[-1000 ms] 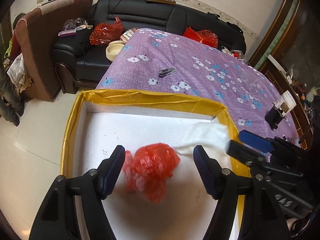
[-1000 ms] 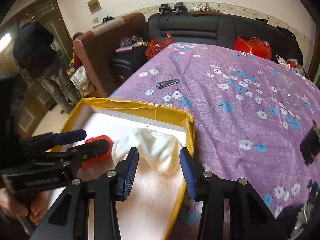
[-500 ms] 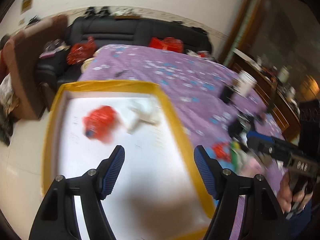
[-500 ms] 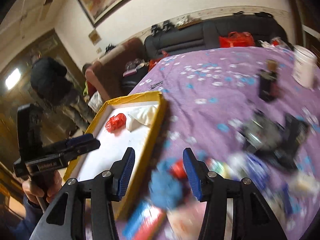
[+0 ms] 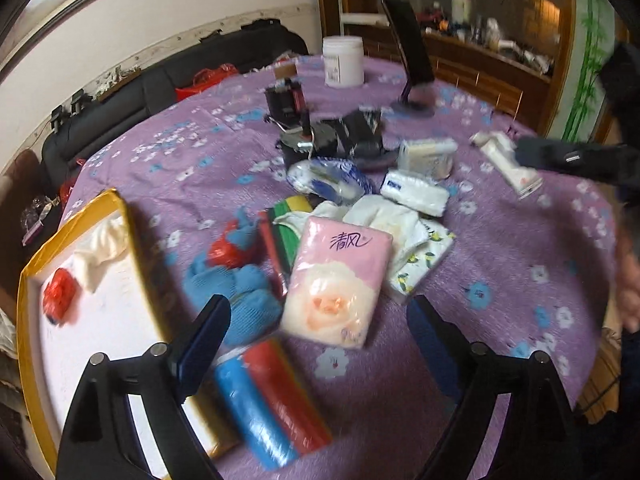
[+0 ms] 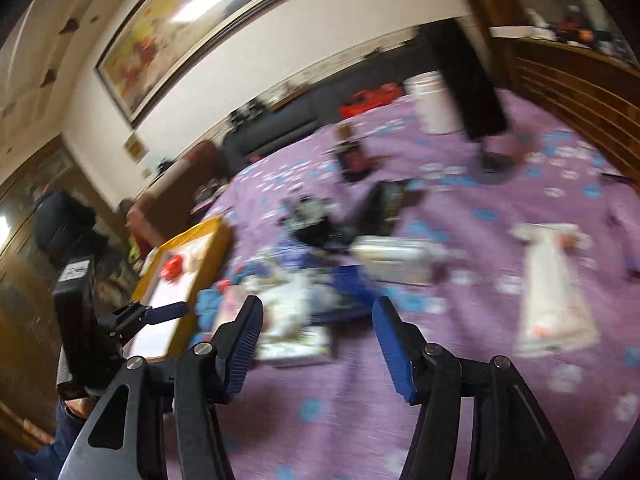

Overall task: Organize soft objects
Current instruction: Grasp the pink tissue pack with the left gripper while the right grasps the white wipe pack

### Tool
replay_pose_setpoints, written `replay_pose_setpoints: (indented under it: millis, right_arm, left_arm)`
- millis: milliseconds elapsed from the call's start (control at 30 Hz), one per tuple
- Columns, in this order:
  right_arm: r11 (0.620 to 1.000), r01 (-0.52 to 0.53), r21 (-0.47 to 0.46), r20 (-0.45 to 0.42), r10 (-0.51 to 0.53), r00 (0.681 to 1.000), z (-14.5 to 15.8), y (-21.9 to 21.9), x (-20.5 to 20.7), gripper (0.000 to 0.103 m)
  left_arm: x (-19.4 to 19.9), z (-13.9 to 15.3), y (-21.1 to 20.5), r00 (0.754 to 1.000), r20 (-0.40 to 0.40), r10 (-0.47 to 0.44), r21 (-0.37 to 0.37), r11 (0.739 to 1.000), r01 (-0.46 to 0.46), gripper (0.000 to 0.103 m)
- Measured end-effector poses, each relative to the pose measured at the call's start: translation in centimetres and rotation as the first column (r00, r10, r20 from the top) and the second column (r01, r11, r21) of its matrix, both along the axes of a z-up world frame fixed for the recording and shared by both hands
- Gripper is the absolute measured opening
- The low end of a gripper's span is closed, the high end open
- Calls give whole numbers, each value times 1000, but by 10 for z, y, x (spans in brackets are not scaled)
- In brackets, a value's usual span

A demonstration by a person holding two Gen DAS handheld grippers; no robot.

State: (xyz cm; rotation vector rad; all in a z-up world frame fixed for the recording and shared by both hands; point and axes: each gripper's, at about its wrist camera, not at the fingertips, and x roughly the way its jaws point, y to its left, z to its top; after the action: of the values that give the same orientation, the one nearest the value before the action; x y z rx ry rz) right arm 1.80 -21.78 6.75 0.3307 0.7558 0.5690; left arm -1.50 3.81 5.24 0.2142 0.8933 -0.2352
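Purple flowered cloth (image 5: 500, 280) lies under my left gripper (image 5: 316, 344) and right gripper (image 6: 316, 344); the jaws of both are opening, with nothing between them. The soft things, among them a pink tissue pack (image 5: 336, 280), lie piled beside the yellow-rimmed tray (image 5: 120, 216).

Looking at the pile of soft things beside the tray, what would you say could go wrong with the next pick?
Both grippers are empty, jaws opening.

1. The pink tissue pack overlaps the white cloths and nearly meets the blue fuzzy cloth; the left gripper might drag a neighbour.

2. Both views are blurred, so the right gripper could misjudge its target.

3. The bag roll by the tray could roll.
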Motion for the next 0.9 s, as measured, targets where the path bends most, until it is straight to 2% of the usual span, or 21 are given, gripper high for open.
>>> replay_pose_setpoints:
  millis: [133,233,300,333,367,533,667,733,800,867,900]
  right_arm:
    - [994,108,-20,-13,-108,994,-7,-44,1,69]
    - [977,201,-76,-31,-204,979,-16,-72,7,69]
    - [967,230,-113,-45,-236,971,-21,-79,15,69]
    - [963,234,-136,-55,-243,968,-24,-81,18,69]
    - [959,235,-157,-65,-247,967,-27,-80,22,69]
    - [930,251,-269,-77,-281,957,-48,-75,41,69]
    - [886,282,-368,-76,-331,941,-62,-73,57,69]
    - [868,289,-405,-75,-346,935,-66,-72,63,69]
    - [869,274,-413,-110,-346,932,-75,-73,69,65]
    - [843,281,-458,-77,-353,932,-75,-68,68,58]
    - [846,284,-451,-79,-355,931,-74,-69,66,54]
  left_arm:
    - [19,-16,-4,999,-52,0,-12,1000,-1,89]
    - [23,-23,-8,999,-37,26,10,1000,-26,88]
    - [22,-23,-7,999,-17,40,4,999,-40,73]
    - [21,-22,-7,999,-15,48,-3,999,-48,60]
    - [21,-20,-5,998,-15,58,-14,998,-58,52]
    - [6,-6,4,996,18,87,-63,994,-86,52]
    - [-13,4,8,996,27,87,-140,987,-82,52]
    - [-19,4,8,996,25,84,-155,985,-79,52]
    - [-26,1,7,997,13,74,-172,983,-71,52]
    - [-27,-2,7,997,3,73,-175,982,-71,52]
    - [-27,-5,7,997,-5,76,-174,982,-76,52]
